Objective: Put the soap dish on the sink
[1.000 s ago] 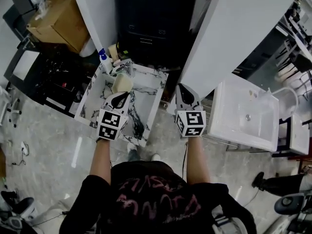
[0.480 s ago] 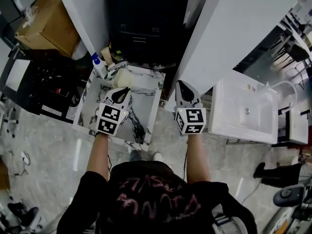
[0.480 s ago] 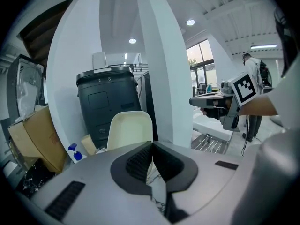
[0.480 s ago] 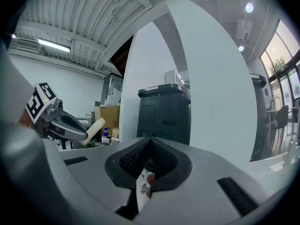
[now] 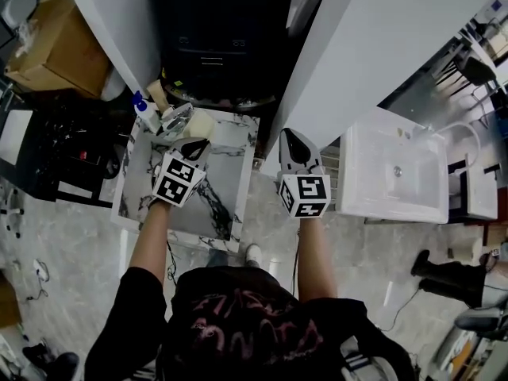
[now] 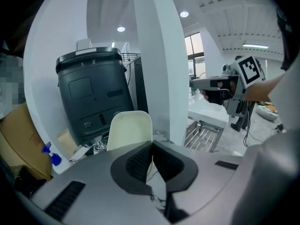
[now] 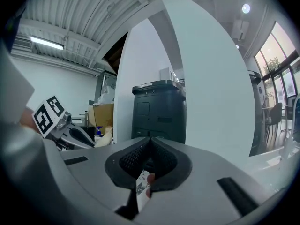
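Observation:
The cream soap dish [image 5: 202,124] hangs over the back of the marble sink [image 5: 240,187], just right of the chrome faucet [image 5: 176,118]. My left gripper [image 5: 193,144] is shut on the dish's near edge. In the left gripper view the dish [image 6: 130,129] stands upright beyond the closed jaws of that gripper [image 6: 151,146]. My right gripper [image 5: 291,140] hovers past the sink's right rim, by the white pillar. Its jaws [image 7: 150,141] are shut with nothing between them.
A blue-capped spray bottle [image 5: 143,109] stands at the sink's back left corner. A black bin [image 5: 210,46] sits behind the sink between white pillars [image 5: 381,46]. A white washbasin [image 5: 397,173] stands to the right, and a cardboard box [image 5: 51,46] at the far left.
My left gripper has carried the soap dish farther back and to the right over the sink, closer to the faucet. The right gripper has barely moved.

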`<state>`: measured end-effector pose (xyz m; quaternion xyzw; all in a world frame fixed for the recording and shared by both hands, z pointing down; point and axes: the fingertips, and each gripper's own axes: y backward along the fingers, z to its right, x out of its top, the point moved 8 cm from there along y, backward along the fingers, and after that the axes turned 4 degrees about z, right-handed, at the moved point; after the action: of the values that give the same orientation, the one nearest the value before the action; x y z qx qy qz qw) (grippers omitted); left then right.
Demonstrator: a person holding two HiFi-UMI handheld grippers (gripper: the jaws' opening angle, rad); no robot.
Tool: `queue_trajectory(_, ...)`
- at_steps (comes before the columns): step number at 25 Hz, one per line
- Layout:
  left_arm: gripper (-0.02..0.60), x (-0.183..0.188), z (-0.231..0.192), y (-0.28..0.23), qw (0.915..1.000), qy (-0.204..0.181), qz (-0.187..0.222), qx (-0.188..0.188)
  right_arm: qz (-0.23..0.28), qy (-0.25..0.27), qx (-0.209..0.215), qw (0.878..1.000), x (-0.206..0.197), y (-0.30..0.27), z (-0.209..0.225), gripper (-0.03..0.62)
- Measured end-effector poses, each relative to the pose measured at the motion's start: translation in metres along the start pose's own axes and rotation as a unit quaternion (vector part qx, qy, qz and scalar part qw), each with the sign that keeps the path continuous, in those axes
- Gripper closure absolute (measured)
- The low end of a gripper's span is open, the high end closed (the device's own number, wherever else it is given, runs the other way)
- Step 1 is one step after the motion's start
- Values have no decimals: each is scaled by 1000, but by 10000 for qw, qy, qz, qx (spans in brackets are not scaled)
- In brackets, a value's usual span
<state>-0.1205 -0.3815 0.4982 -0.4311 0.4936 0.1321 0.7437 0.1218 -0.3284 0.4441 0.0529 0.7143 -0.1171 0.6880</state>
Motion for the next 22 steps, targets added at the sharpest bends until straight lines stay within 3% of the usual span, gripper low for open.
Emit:
queue_trajectory(5,561,-11,-3,-30,9993,-8,-240,-278,-86,-28,-146,9999,-6,-3,8,580)
queue_trajectory(10,561,-21,-4,-61,9957,-325,-623,-602,-200,-46,-235,9995,-16,-8,11,580)
queue_trajectory(22,561,-55,-1,-117,9739,-987,-1445,-1447,-489,-125,-470,9976,-43,-18,22,580)
